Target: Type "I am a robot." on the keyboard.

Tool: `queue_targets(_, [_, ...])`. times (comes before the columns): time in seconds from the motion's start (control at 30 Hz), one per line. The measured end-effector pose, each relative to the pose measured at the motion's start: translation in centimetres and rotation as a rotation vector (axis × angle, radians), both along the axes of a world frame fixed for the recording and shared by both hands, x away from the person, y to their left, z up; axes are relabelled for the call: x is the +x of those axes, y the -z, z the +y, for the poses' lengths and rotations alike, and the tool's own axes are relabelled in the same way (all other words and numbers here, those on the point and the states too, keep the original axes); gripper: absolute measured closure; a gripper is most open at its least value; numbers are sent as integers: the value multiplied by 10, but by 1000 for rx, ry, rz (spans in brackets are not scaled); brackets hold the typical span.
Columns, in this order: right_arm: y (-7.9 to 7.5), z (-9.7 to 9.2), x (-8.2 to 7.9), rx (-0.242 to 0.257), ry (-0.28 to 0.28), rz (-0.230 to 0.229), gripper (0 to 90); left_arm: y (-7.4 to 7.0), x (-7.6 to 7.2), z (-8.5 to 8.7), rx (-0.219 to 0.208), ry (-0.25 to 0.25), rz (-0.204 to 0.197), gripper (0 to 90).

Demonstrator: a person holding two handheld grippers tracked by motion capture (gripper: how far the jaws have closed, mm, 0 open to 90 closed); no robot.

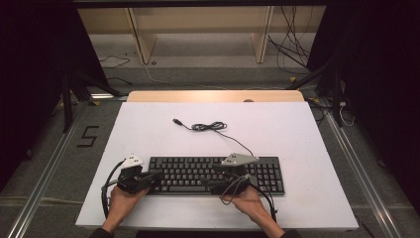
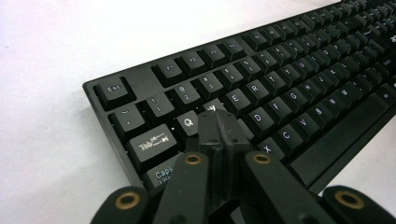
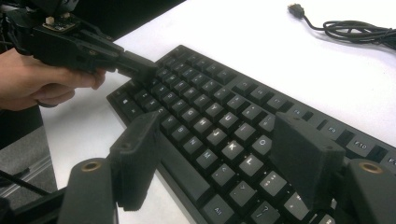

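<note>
A black keyboard (image 1: 218,174) lies along the near side of the white table (image 1: 148,129). Its cable runs back to a loose coil (image 1: 208,127) and a free USB plug (image 1: 177,121). My left gripper (image 1: 156,176) points right over the keyboard's left end. Its jaws are pressed together with nothing between them, tips (image 2: 218,116) just above the W key. My right gripper (image 1: 211,185) hovers over the keyboard's middle and points left. It stands open (image 3: 219,149), its two pads wide apart above the letter keys. The left gripper (image 3: 137,65) and the hand holding it also appear in the right gripper view.
A wooden strip (image 1: 215,95) borders the table's far edge. Beyond it stand a light wooden shelf frame (image 1: 203,29) and loose cables (image 1: 292,49) on the floor. Dark stand legs (image 1: 69,94) rise at the left and right.
</note>
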State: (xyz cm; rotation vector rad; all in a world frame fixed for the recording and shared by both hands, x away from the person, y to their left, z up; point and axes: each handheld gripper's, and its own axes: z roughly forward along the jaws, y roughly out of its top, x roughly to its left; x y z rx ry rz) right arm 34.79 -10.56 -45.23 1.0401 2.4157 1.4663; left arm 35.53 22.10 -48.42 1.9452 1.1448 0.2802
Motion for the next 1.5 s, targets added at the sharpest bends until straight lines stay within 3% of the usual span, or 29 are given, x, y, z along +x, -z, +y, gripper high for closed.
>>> queue_targets(0.7, [0,2,-1,-2,-5,1,330,3,1,-1,-15,12,24,890])
queue_targets(0.93, [0,1,-1,2,-2,-3,330,-3,-2,1,-42,7,-14,862])
queue_targets(1.13, [0,1,-1,2,-1,-4,330,-8,-5,3,-75,1,-31,787])
queue_targets(1.3, [1,3,-1,-3,-5,-3,331,-10,-7,3,-103,18,-33,631])
queue_targets(1.5, [2,5,-2,-5,-11,0,331,-14,-12,2,-132,35,-55,515])
